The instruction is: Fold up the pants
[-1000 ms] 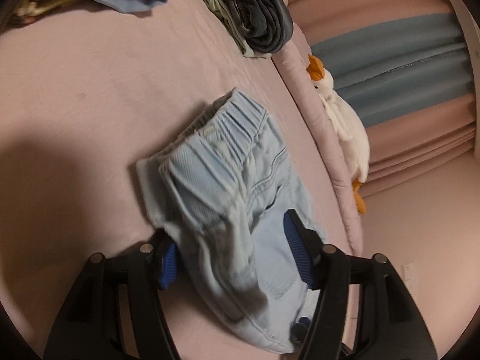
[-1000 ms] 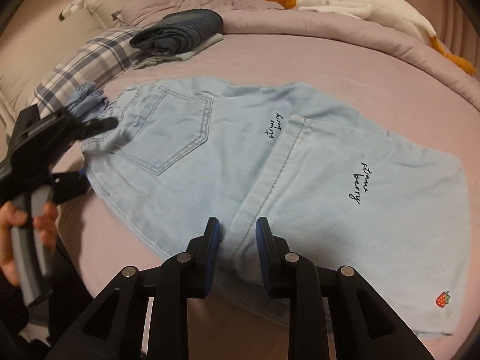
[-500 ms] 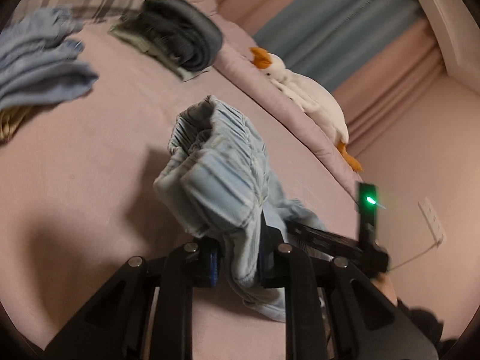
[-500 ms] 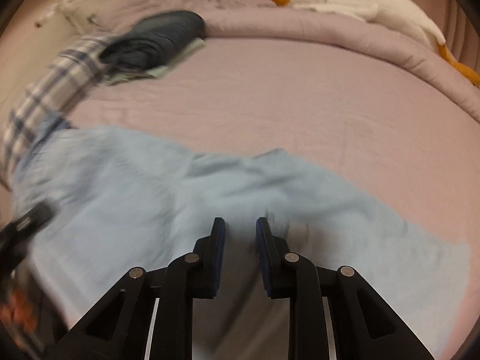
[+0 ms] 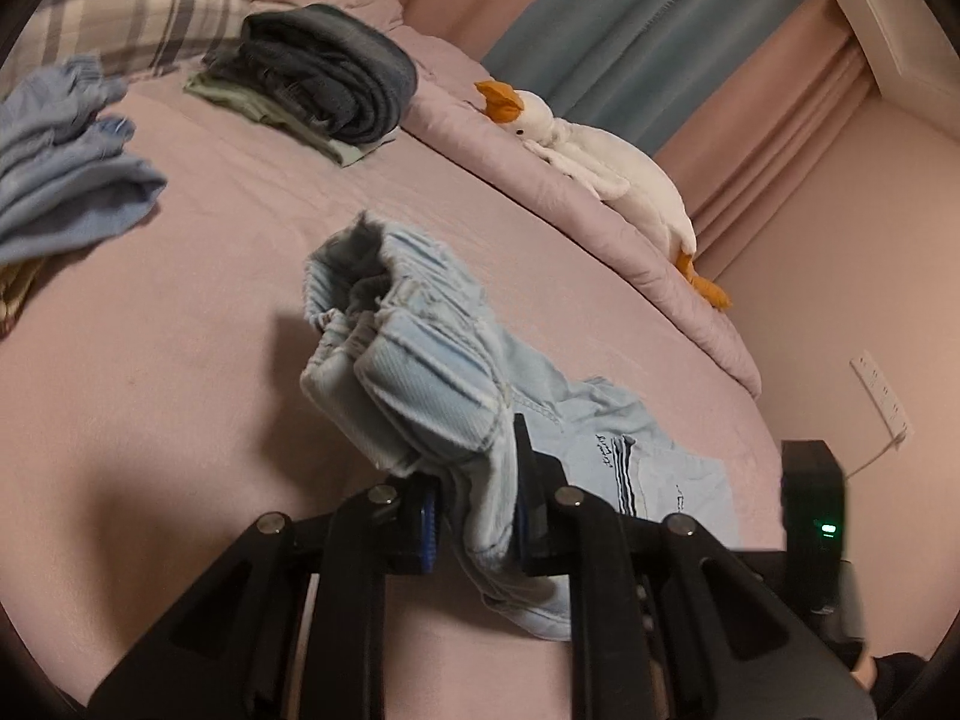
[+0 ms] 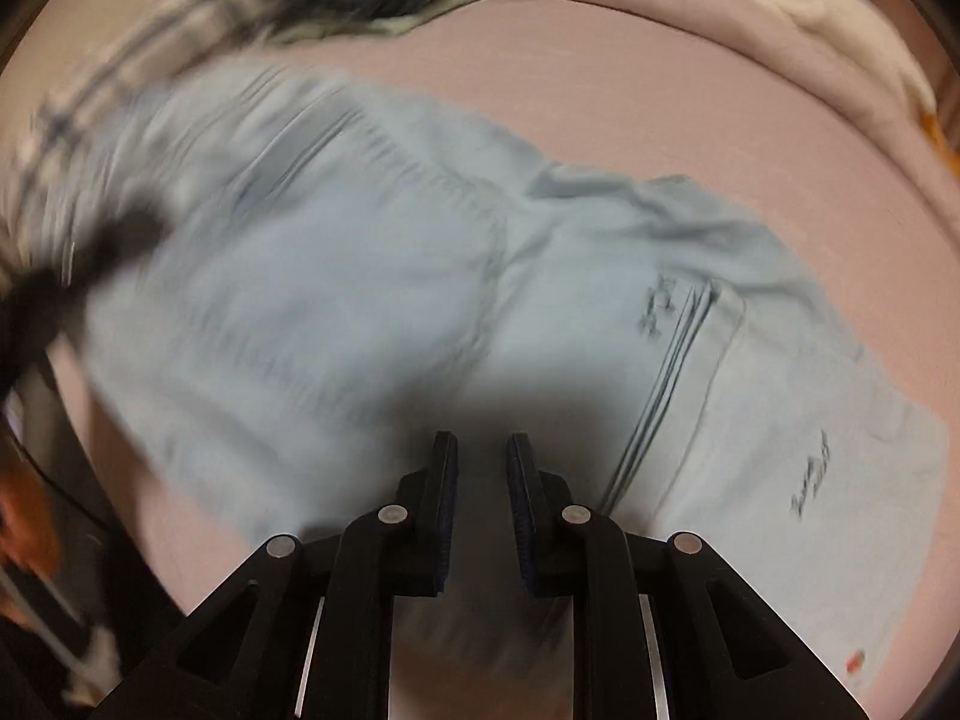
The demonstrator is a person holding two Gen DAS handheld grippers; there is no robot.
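Your left gripper is clamping the bunched waistband of the light blue pants, having just closed its jaws on it, lifting that end off the pink bed. Your right gripper is pinching the pants' near edge; their legs are lying spread across the bed's right side.

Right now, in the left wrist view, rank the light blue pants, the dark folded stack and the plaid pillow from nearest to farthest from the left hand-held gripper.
1. Light blue pants: clamped in the left hand-held gripper, waistband bunched just ahead.
2. Dark folded stack: farther up the bed, left of centre.
3. Plaid pillow: beyond the stack, top left.
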